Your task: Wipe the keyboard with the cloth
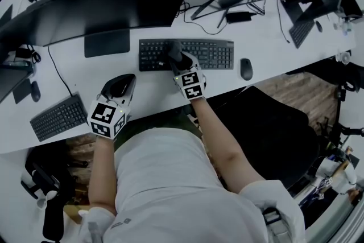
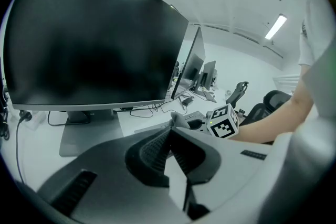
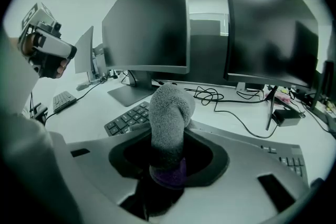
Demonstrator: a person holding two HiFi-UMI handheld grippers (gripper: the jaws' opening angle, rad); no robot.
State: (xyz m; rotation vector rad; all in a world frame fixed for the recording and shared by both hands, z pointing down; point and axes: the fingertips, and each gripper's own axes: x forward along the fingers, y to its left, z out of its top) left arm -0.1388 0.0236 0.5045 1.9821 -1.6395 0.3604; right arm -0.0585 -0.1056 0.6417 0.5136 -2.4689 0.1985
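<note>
Cloth [image 3: 168, 113] clamped in right tool [image 1: 177, 58] over keyboard [image 1: 213, 54]; left tool [image 1: 119, 86] closed, empty; mouse [image 1: 245, 69] beside, monitor [image 1: 114, 3] behind.

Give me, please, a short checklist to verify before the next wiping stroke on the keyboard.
1. Cloth clamped in right gripper: ok.
2. Cloth above keyboard: ok, over its left half.
3. Cloth pressing on the keys: cannot tell.
4. Left gripper empty, jaws together, off the keyboard: ok.
5. Mouse apart from the keyboard's right end: ok.
</note>
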